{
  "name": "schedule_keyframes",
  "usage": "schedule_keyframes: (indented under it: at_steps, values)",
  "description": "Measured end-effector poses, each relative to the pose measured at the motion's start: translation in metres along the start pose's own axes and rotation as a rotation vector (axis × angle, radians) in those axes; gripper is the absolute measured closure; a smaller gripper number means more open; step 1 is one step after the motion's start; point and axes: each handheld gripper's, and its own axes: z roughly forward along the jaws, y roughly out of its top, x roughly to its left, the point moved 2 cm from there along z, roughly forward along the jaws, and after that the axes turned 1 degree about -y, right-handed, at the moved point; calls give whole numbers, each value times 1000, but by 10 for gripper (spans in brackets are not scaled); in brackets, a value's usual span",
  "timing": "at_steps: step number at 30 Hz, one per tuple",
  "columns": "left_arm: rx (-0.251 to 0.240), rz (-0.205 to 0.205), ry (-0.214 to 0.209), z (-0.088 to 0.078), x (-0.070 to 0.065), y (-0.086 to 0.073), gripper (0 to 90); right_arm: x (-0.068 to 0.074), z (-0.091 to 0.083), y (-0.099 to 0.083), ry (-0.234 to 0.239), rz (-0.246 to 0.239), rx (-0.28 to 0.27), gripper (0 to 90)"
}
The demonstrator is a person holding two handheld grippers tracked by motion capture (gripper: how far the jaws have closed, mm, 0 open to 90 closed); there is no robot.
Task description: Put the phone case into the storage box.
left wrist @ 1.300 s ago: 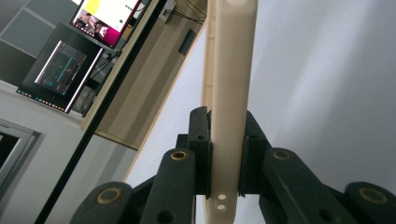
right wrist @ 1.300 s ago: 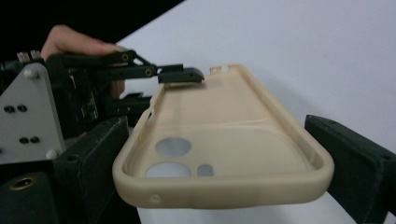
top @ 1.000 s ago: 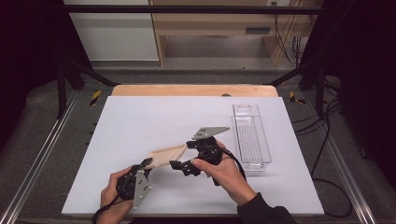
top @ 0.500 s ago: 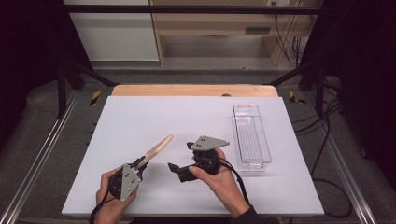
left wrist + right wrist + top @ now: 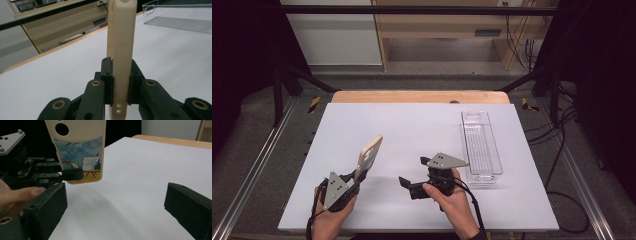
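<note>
At the left of the high view, the left gripper (image 5: 357,176) is held low over the white table (image 5: 412,125), clamped on the lower end of a cream phone case (image 5: 369,156), which is raised clear of the table and tilted upward. A painted picture is seen on the case's back in the right gripper view. Near the middle, the right gripper (image 5: 404,184) is held with its jaws apart and nothing between them. Farther right, a clear plastic tray (image 5: 482,147) lies on the table.

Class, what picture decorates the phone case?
Phone case: cream, painted scene with painter and easel; right gripper view.
</note>
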Motion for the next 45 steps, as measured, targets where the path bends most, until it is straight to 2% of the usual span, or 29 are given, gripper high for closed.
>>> schedule_keyframes:
  at_steps: [4,10,18,24,29,35,42,45]
  values:
    - [-9,-70,-30,-1,-1,0,793,1,-1,-7,-6,21,-8,43]
    - [-33,-160,-93,-1,-1,-1,793,8,2,-12,-19,-8,-2,42]
    - [-43,-224,-159,0,-4,0,793,13,4,-12,-6,10,-21,36]
    - [-67,-272,-223,1,-11,3,793,15,6,-11,3,73,-55,34]
    - [-71,-276,-253,2,-17,5,793,18,8,-9,-18,92,-91,32]
    - [-83,-271,-278,4,-25,8,793,22,7,-4,-34,80,-134,32]
    - [-103,-276,-290,6,-30,12,793,30,5,4,-56,27,-159,32]
    - [-101,-265,-288,10,-30,14,793,32,6,9,-70,-2,-159,31]
